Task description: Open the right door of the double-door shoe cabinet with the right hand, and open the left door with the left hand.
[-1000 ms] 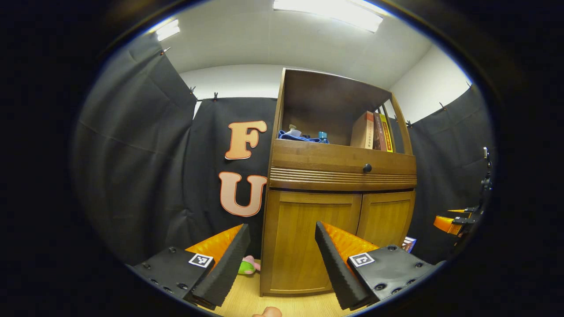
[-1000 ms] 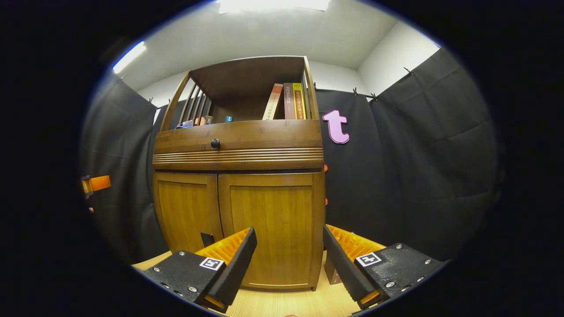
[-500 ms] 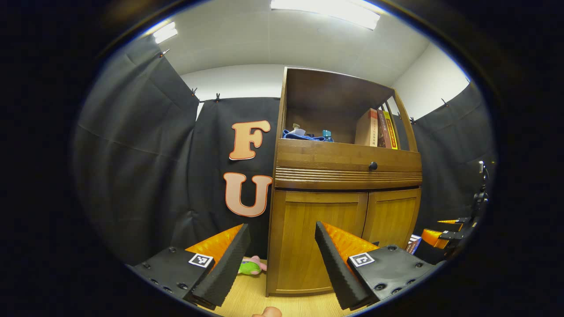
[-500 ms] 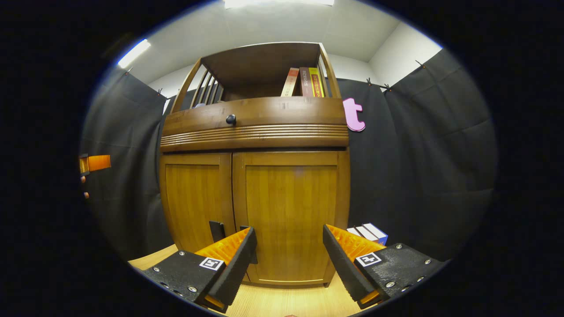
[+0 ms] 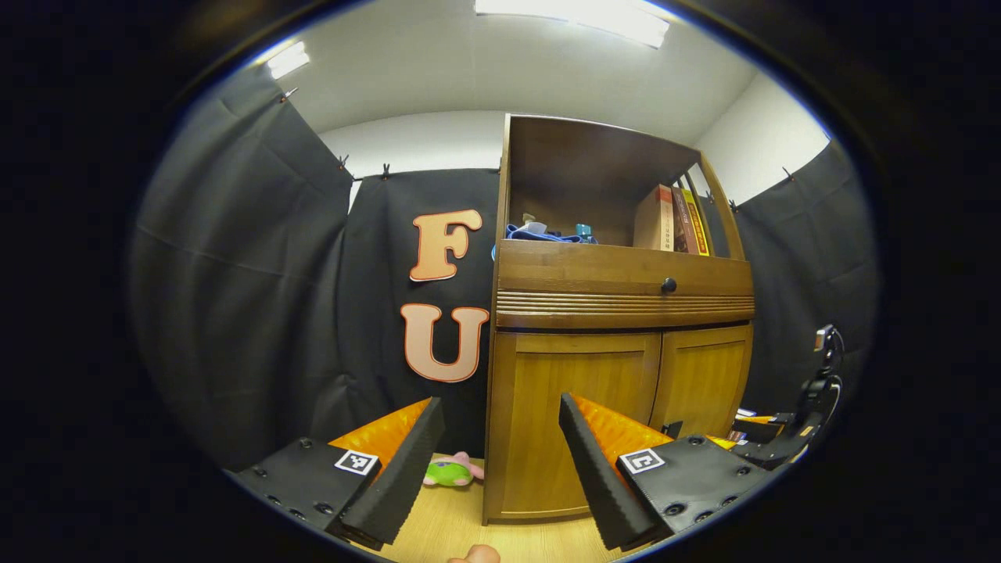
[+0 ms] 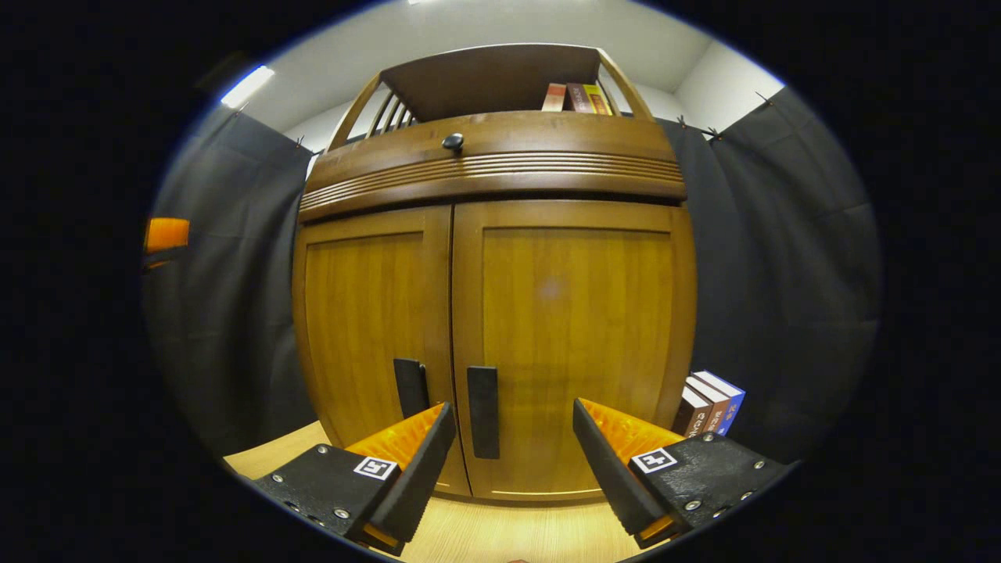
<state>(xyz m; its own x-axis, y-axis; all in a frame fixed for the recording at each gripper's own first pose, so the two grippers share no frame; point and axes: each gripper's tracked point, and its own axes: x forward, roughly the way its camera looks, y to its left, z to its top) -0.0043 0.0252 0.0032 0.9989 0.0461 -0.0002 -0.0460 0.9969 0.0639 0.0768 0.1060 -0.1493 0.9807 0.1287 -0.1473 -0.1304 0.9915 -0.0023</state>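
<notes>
Two doors: right door point(image 6: 575, 344) and left door point(image 6: 367, 328) of the shoe cabinet point(image 6: 493, 172) both closed, meeting at the centre seam
Handles: black right handle point(image 6: 483, 412) and left handle point(image 6: 410, 388) flank that seam, low on the doors
Right tongs point(image 6: 512, 457): spread, empty, near the right handle, not touching
Left tongs point(image 5: 496, 461): spread, empty, facing the cabinet's left front corner, well apart
Floor point(image 5: 453, 524): green plush toy point(image 5: 452, 472) beside the cabinet's left side
Books point(image 6: 710, 403): standing on the floor by the cabinet's right side

Books point(image 6: 710, 403) stand right of the cabinet point(image 6: 493, 313).
</notes>
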